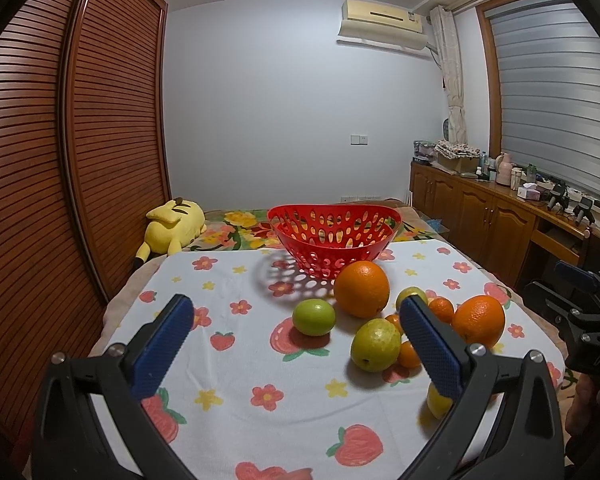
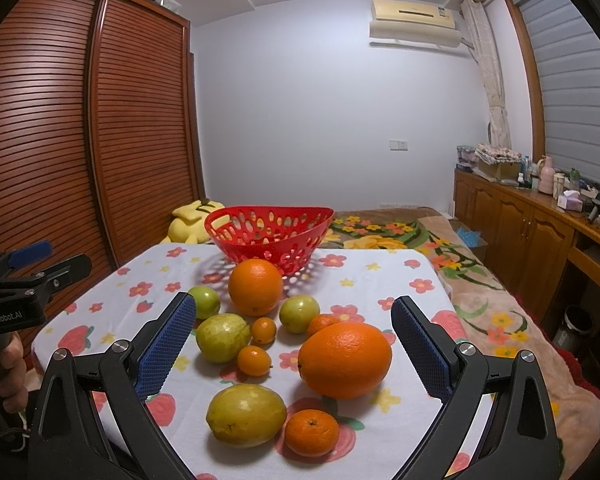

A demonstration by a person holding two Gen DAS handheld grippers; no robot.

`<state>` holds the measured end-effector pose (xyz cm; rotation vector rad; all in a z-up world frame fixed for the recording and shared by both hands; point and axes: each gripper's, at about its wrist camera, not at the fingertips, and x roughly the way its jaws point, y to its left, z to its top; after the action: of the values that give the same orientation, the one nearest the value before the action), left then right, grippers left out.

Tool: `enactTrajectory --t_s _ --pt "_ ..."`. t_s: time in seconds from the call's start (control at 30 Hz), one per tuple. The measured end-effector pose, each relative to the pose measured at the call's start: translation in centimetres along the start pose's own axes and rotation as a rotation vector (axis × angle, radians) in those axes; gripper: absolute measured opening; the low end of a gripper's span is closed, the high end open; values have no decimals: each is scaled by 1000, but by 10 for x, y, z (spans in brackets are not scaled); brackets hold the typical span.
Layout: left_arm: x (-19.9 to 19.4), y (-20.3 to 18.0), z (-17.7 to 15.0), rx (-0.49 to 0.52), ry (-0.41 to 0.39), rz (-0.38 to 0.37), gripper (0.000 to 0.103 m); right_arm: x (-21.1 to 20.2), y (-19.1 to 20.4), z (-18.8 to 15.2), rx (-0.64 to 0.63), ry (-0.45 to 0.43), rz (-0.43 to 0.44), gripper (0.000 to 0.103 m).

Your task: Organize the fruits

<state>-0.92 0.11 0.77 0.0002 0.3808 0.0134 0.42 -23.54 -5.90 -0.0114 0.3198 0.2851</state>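
Fruit cluster on floral worktop cloth [image 2: 380,280], just before empty red basket [image 2: 269,236]. Right view alone shows near yellow-green fruit [image 2: 246,415] and mandarin [image 2: 311,432]. Left tool [image 1: 296,344] wide open, holding nothing. Right tool [image 2: 294,346] wide open, empty, large orange [image 2: 345,360] between its fingers.

A red perforated basket [image 2: 269,236] is sitting at centre frame above orange [image 2: 345,359] and green fruit [image 2: 223,337], on a white cloth [image 2: 380,280] showing strawberries and flowers.
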Motion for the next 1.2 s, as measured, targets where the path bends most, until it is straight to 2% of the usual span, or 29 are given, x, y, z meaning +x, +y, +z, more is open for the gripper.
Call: enactTrajectory --t_s 0.47,0.73,1.2 --pt "0 -1 -5 2 8 -2 103 -1 4 -3 -4 9 -2 100" --pt "17 -8 -19 3 69 -42 103 4 -5 -23 -15 61 -16 100" --pt "44 -56 -37 125 211 -245 103 8 -28 -52 -18 157 -18 94"
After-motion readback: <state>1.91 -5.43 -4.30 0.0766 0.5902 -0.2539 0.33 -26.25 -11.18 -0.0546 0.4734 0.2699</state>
